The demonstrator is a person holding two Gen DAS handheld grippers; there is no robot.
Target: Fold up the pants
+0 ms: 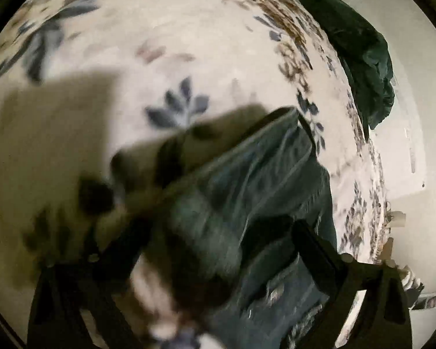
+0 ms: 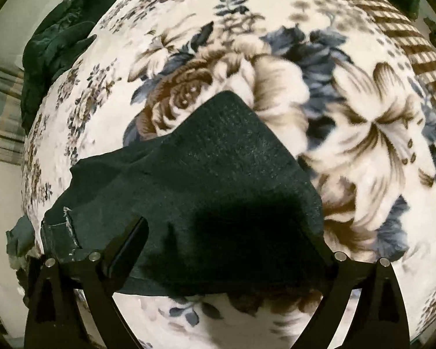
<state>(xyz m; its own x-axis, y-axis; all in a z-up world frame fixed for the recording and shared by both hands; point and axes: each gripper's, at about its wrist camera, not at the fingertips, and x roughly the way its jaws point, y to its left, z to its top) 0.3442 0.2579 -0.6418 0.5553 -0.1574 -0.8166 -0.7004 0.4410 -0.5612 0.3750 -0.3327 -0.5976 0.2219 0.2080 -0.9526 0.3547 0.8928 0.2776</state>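
Dark blue-green pants (image 2: 206, 180) lie bunched on a floral blanket (image 2: 348, 110). In the right wrist view my right gripper (image 2: 226, 232) is open, its two black fingers spread wide over the near part of the pants; a seam with frayed threads (image 2: 68, 232) shows by the left finger. In the left wrist view the pants (image 1: 247, 189) hang in folds between the fingers of my left gripper (image 1: 218, 238). That view is blurred by motion, so I cannot tell whether its jaws grip the cloth.
A second dark green garment (image 1: 360, 58) lies crumpled at the blanket's far edge, also in the right wrist view (image 2: 61, 37). Beyond the bed edge is pale floor (image 1: 415, 145). A checked brown border (image 2: 407, 43) runs along the blanket's right side.
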